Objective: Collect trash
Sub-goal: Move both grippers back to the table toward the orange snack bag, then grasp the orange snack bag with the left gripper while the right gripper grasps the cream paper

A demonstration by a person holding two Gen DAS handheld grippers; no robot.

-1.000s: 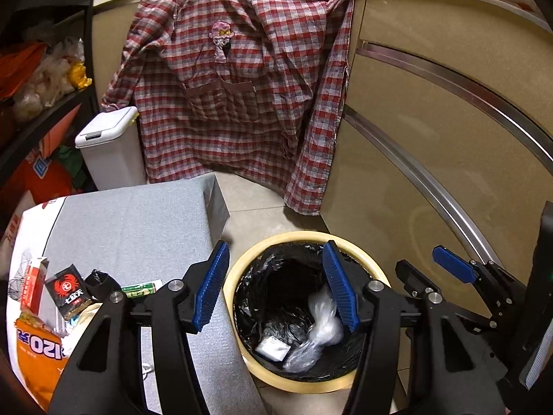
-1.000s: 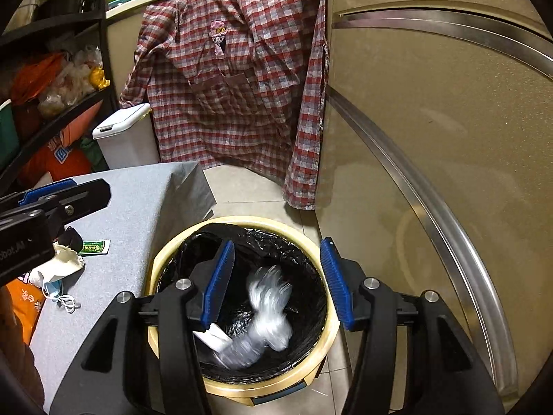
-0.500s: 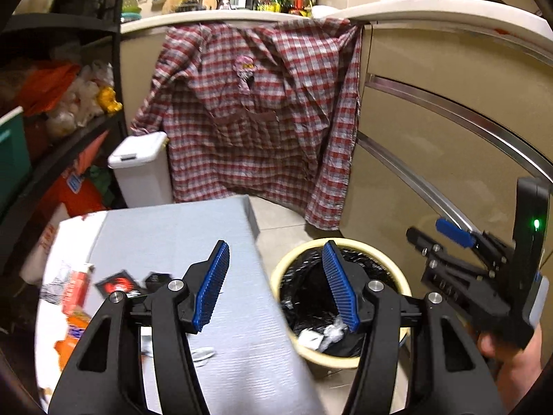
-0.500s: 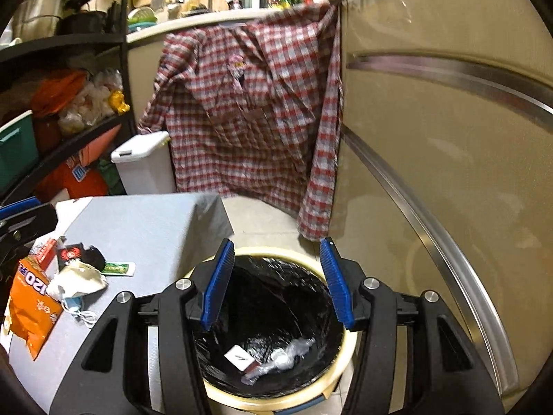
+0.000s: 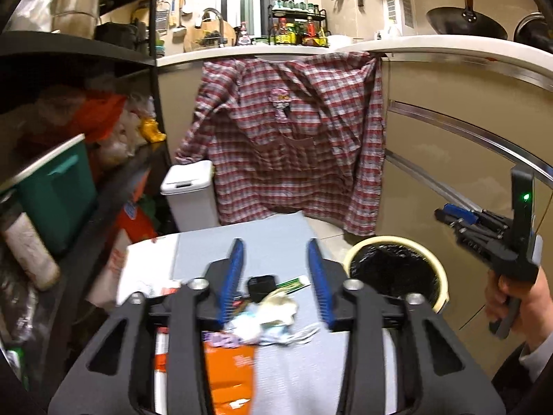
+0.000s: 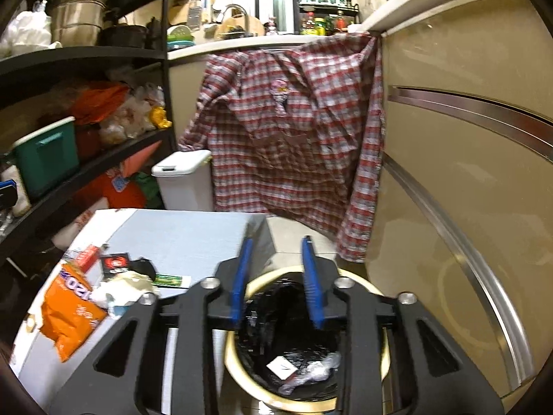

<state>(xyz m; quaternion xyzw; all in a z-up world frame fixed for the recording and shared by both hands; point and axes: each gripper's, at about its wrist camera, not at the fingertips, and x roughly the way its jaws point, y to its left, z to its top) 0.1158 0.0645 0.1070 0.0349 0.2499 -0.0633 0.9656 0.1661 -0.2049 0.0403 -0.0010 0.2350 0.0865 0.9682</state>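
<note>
Both jaws are closing on nothing, the left gripper point(image 5: 276, 278) above the blurred, seemingly crumpled wrappers point(image 5: 269, 318) near the table's point(image 5: 276, 235) front edge, the right gripper point(image 6: 276, 280) over the lined bin point(image 6: 238, 359).

A plaid shirt point(image 5: 293, 138) hangs from the counter point(image 5: 432, 46) beside a white lidded bin point(image 5: 190, 193).

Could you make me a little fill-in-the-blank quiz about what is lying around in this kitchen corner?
1. The round cream-rimmed bin is lined with a ____ plastic bag.
2. The red checked shirt hangs from the edge of the ____.
3. The crumpled orange snack bag lies on the grey ____.
4. The white lidded bin stands on the floor beside the black ____.

Missing words: black; countertop; table; shelving
</note>
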